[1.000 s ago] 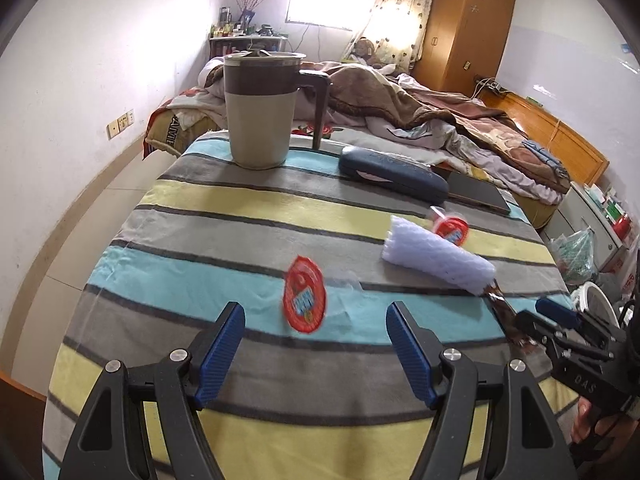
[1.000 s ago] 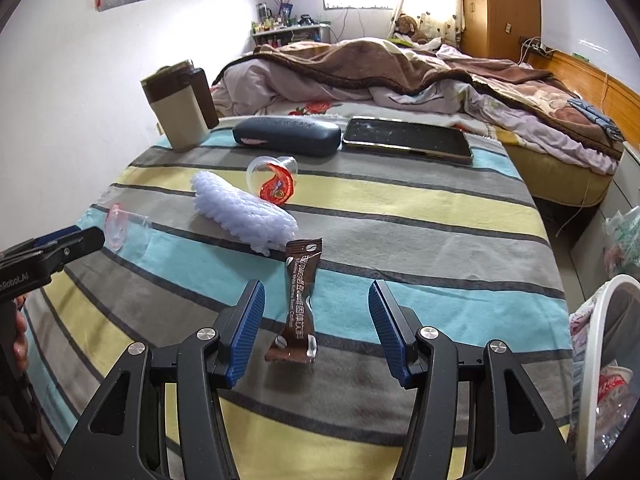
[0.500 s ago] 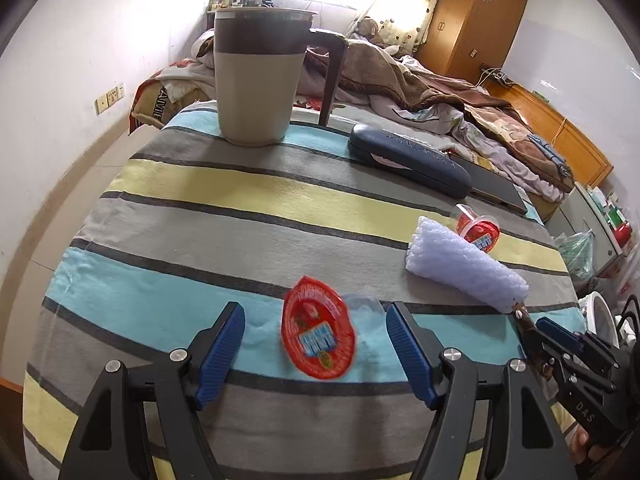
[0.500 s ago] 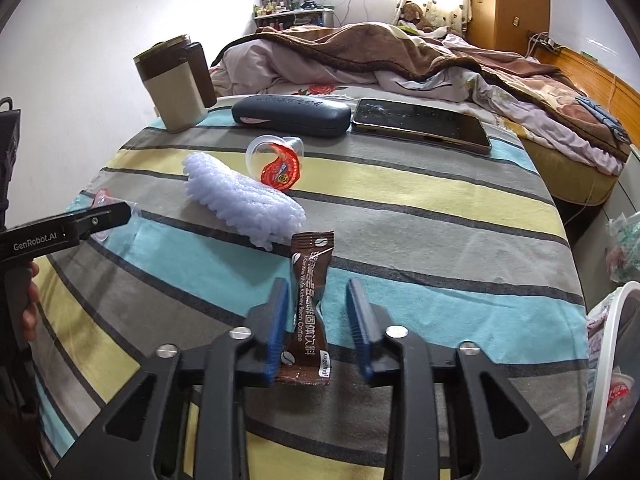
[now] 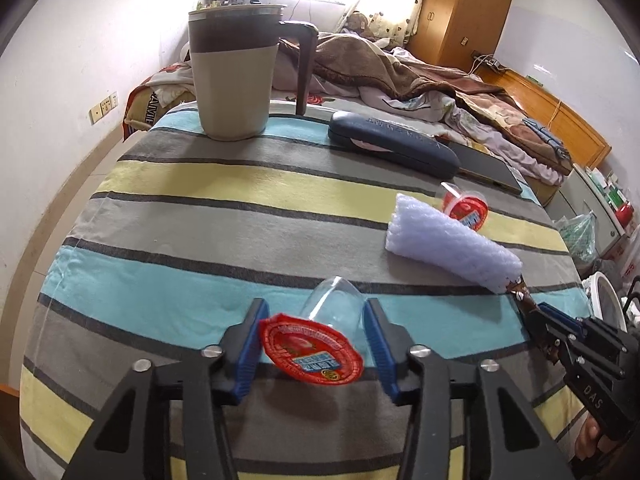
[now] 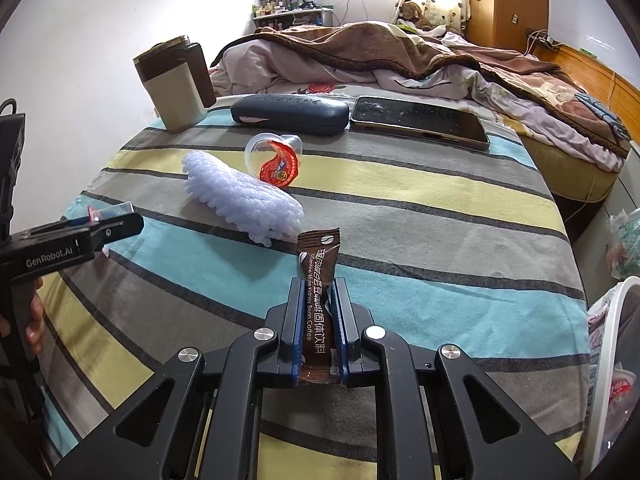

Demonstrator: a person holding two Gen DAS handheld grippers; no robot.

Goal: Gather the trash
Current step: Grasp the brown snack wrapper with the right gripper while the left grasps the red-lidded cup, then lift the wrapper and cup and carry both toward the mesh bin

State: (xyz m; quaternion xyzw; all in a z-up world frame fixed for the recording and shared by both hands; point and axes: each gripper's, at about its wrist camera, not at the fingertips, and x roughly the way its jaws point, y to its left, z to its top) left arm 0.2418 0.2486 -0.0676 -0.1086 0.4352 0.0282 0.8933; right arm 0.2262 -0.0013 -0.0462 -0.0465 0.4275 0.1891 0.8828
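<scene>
my right tongs point(image 6: 318, 320) are now pressed together on the coffee sachet point(image 6: 319, 276) — a second ago they stood spread either side of it, with the sachet lying flat on the striped cloth point(image 6: 420, 216). the pads grip its lower half; the upper end stands free above them. that piece counts as secured, in my judgement, though not yet lifted clear.

my left tongs point(image 5: 312, 344) were spread wide a second ago with the jelly cup point(image 5: 316, 340) lying ahead of them. now the cup sits between the pads, red lid toward the camera, clear body pointing away, and the jaws are closing on it. the left pad looks to be at the lid's edge; whether the right pad touches the clear wall i cannot tell. i class this grip as in progress, not confirmed.

remaining on the cloth: the foam sleeve point(image 6: 240, 196) and, just behind it, a second cup point(image 6: 274, 158) with its red lid peeled back. both untouched.

not trash, by my reading: the mug point(image 5: 236, 68), the glasses case point(image 5: 392, 146) and the phone point(image 6: 420, 122) along the far edge.

a white-rimmed bin point(image 6: 608, 352) shows at the right edge below the table — the likely drop point. two items in hand or nearly so, two left.
</scene>
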